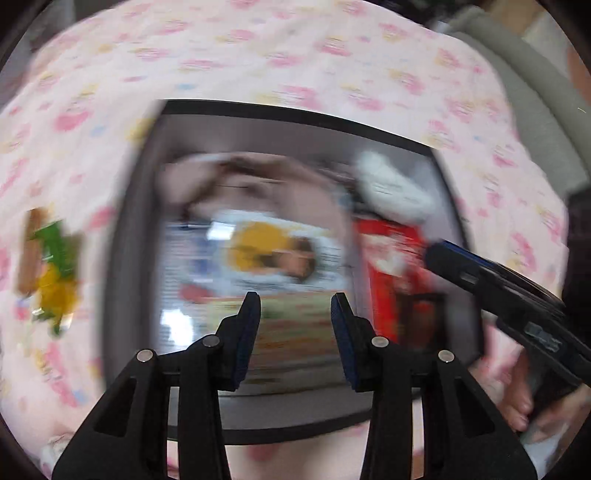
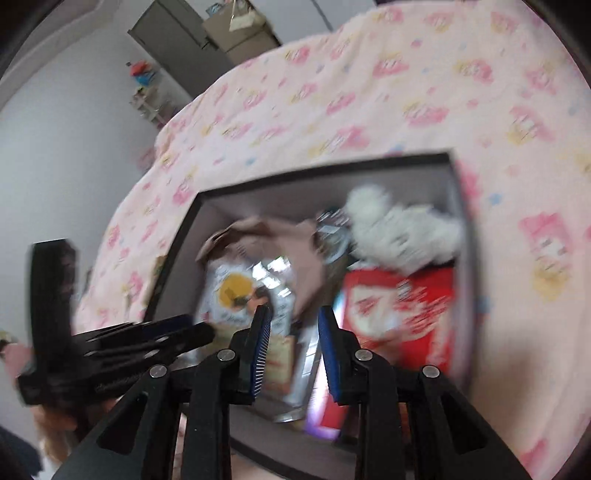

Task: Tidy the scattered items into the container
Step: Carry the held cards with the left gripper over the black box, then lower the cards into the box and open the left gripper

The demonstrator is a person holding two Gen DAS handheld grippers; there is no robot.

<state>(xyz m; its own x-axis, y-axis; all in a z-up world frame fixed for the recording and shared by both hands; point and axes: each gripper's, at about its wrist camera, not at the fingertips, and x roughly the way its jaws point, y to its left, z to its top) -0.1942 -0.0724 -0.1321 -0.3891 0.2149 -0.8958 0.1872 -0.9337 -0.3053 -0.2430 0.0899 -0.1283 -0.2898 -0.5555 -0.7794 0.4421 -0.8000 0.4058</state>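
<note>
Well, box: I see a dark box (image 1: 147, 155) in the middle of both views, sitting on a pink sheet (image 1: 258, 48) with little pictures on it.
Inside the box: a shiny bag with a yellow spot (image 1: 258, 251) lies in the middle, a red packet (image 1: 391, 258) is at the right, a white fluffy thing (image 1: 391, 188) is at the upper right, and a tan cloth (image 1: 221, 177) is at the top. All of it is blurry.
Still outside: a green and yellow packet (image 1: 51, 273) lies on the sheet at the far left of the left view.
Left gripper (image 1: 295, 306): I see its jaws apart with nothing between them, above the box.
Right gripper (image 2: 293, 317): its jaws are apart too, and I see nothing pinched between them.
Other things: a grey cabinet (image 2: 173, 33) stands at the top left of the right view.
</note>
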